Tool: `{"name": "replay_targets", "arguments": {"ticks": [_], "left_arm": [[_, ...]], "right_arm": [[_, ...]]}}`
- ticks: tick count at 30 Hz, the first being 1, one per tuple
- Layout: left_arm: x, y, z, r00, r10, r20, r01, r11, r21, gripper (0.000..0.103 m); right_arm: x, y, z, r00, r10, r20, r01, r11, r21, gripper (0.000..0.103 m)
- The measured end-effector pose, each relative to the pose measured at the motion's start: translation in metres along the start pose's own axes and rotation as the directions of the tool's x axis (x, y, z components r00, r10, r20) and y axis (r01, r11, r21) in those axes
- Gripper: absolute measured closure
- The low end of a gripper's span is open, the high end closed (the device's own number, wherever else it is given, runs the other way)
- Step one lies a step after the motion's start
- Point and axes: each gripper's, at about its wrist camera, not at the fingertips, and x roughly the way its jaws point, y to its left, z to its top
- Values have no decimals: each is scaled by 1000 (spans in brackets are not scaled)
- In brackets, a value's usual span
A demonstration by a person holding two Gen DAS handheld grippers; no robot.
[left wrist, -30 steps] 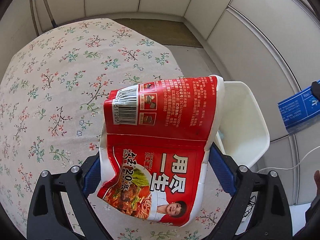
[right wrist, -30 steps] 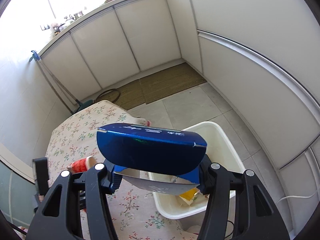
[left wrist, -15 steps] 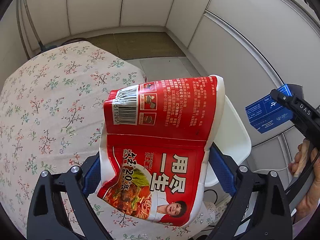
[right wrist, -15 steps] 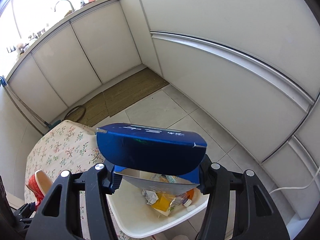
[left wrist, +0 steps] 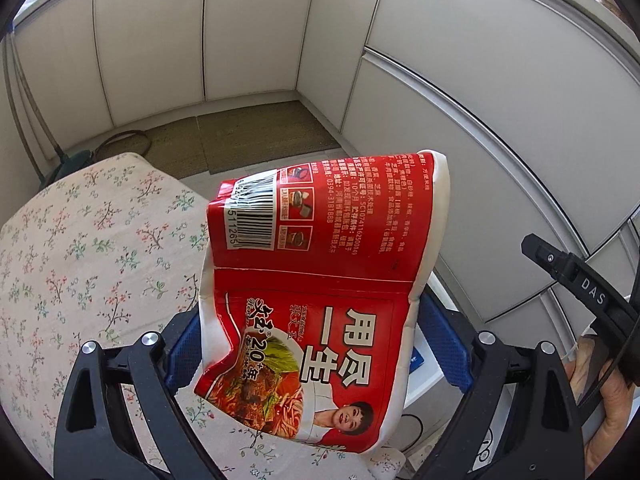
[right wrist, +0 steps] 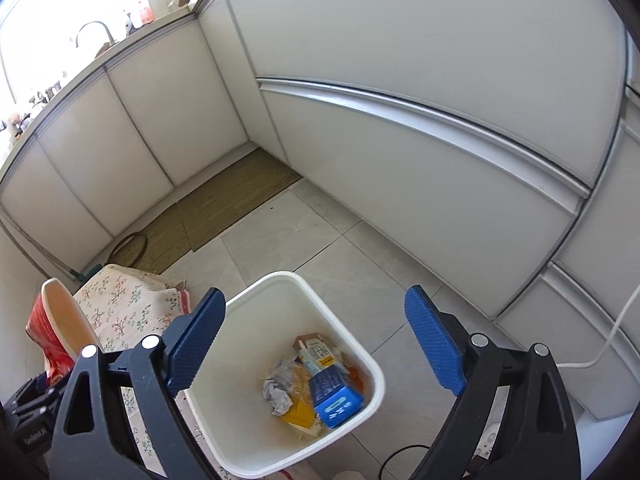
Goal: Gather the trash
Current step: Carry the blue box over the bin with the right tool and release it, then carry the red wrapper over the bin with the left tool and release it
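Note:
My left gripper (left wrist: 310, 346) is shut on a crushed red instant-noodle cup (left wrist: 320, 264), held in the air over the edge of the floral table (left wrist: 88, 248). The same red cup (right wrist: 56, 328) shows at the left of the right wrist view. My right gripper (right wrist: 316, 340) hangs above the white trash bin (right wrist: 370, 364); its jaws are opening wide with nothing between them. A blue carton (right wrist: 334, 398) lies inside the bin on crumpled paper and yellow wrappers. The right gripper's black body and a hand (left wrist: 604, 396) appear at the right of the left wrist view.
White cabinet fronts (right wrist: 400, 128) run along the wall behind the bin, with a brown mat (right wrist: 224, 208) on the tiled floor. A white cable (right wrist: 612, 336) trails at the right. The floral table (right wrist: 120, 312) stands directly left of the bin.
The right jaws have spread and the blue carton has dropped out of them into the bin. The left gripper has carried the red cup up and toward the bin side of the table.

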Motion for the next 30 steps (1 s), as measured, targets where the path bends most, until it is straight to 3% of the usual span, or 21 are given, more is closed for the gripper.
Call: {"name": "replay_targets", "arguments": {"ticks": [13, 22, 30], "left_arm": [[13, -37, 17, 1000, -22, 19, 20, 996, 91, 13], [33, -59, 24, 999, -32, -8, 33, 996, 86, 12], [39, -54, 23, 999, -34, -28, 36, 998, 60, 11]], "right_arm": [[-8, -46, 7, 998, -58, -3, 58, 993, 107, 12], [-7, -60, 9, 997, -72, -2, 72, 990, 122, 12], [-10, -58, 9, 997, -75, -1, 75, 992, 106, 12]]}}
